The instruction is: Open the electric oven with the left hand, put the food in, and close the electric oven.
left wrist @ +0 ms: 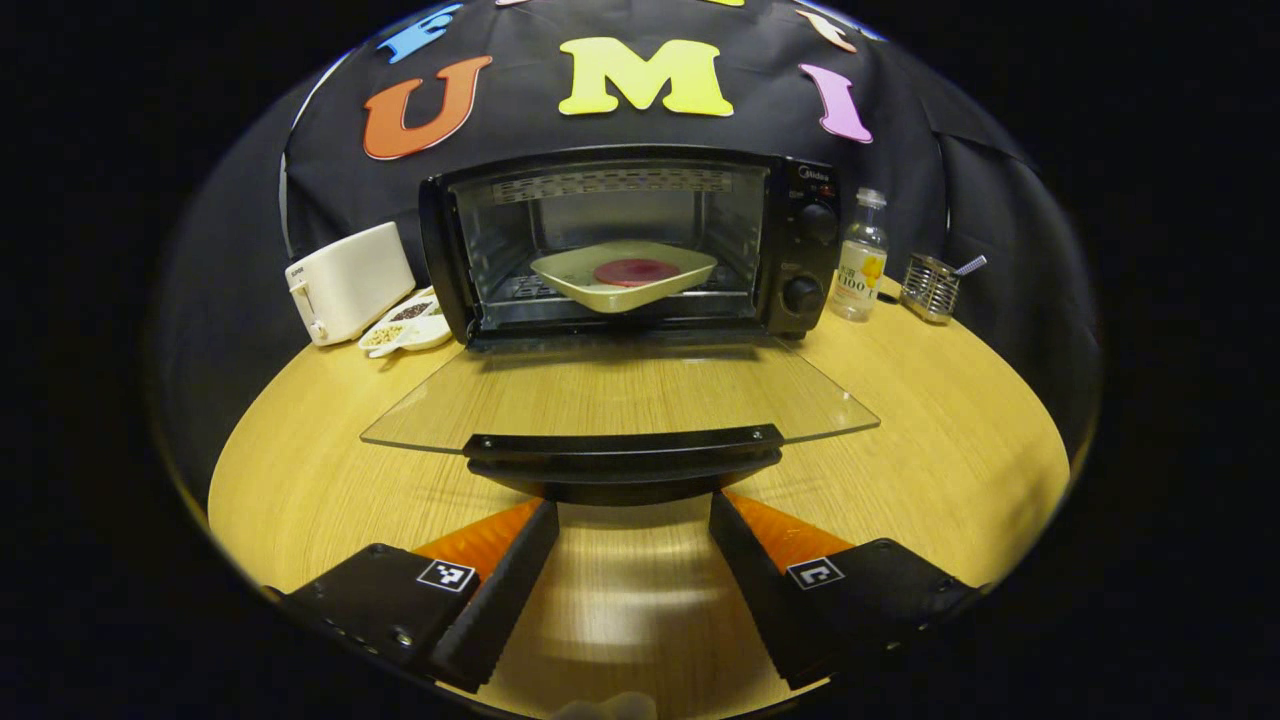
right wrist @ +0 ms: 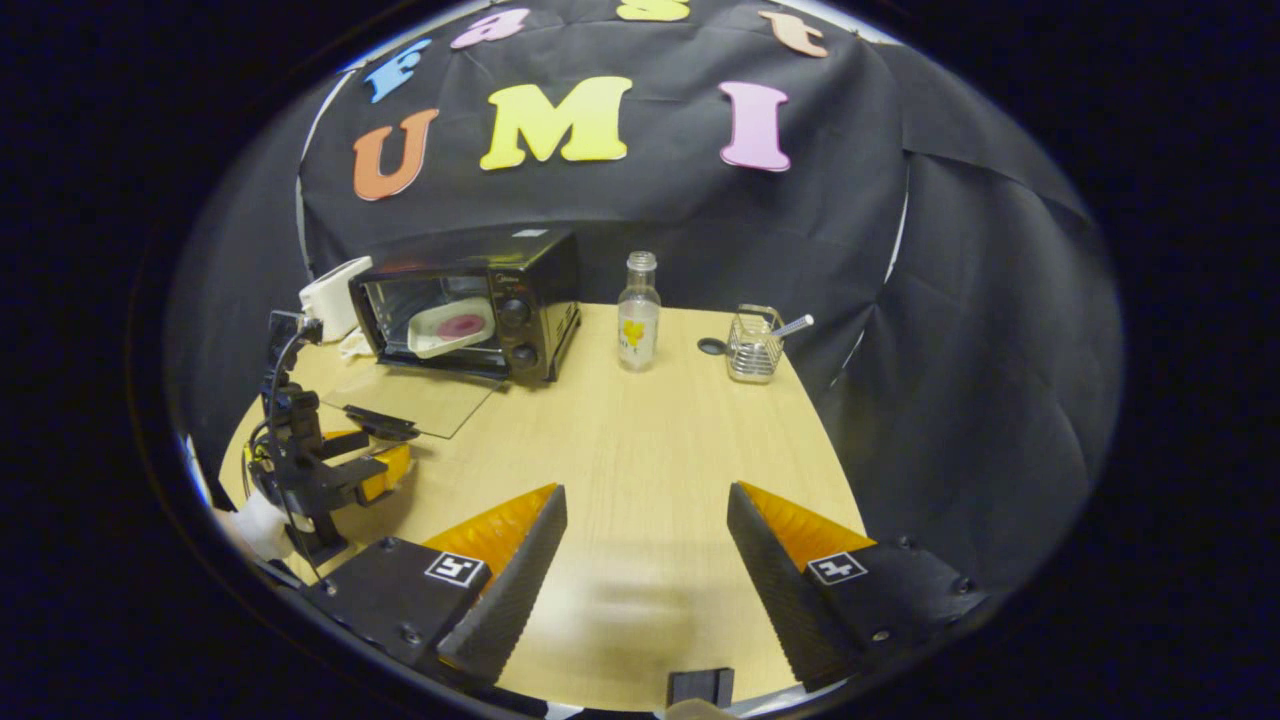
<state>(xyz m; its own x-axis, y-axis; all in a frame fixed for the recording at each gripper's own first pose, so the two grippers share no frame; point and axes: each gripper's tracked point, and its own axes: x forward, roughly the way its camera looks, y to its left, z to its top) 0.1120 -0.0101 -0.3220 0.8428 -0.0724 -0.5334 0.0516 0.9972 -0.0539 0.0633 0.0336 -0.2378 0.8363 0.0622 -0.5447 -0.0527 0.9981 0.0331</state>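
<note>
Oven [left wrist: 630, 245] sits at back of table [left wrist: 950, 450], mouth facing the L gripper [left wrist: 633, 560]. Door [left wrist: 620, 395] is swung fully down, lying flat and pointing toward the camera, glass pane w/ dark handle [left wrist: 622, 452] along its near edge. Handle's long axis runs left-right, square across the line of the fingers. It lies just ahead of the L fingertips, centred btwn them. L jaws are spread wide, gripping nothing.

Food is already in: plate [left wrist: 625, 275] w/ a red round item [left wrist: 637, 271] rests on the rack, slightly tilted, inside the cavity.

R gripper [right wrist: 645, 560] is well apart, out over bare table toward the right side, fingers also spread, empty. From its view the L gripper [right wrist: 335, 465] is right at the door's front edge, so L is far nearer.

Judgement: only closing is left. Likely move is to get under or onto the handle and lift it up and back toward the oven; door hinges at the bottom, so the path is an arc.

Nearby: toaster [left wrist: 345, 280] and snack dish [left wrist: 405, 325] left of oven, bottle [left wrist: 860, 255] and wire holder [left wrist: 930, 285] to its right, none in the door's swing.
</note>
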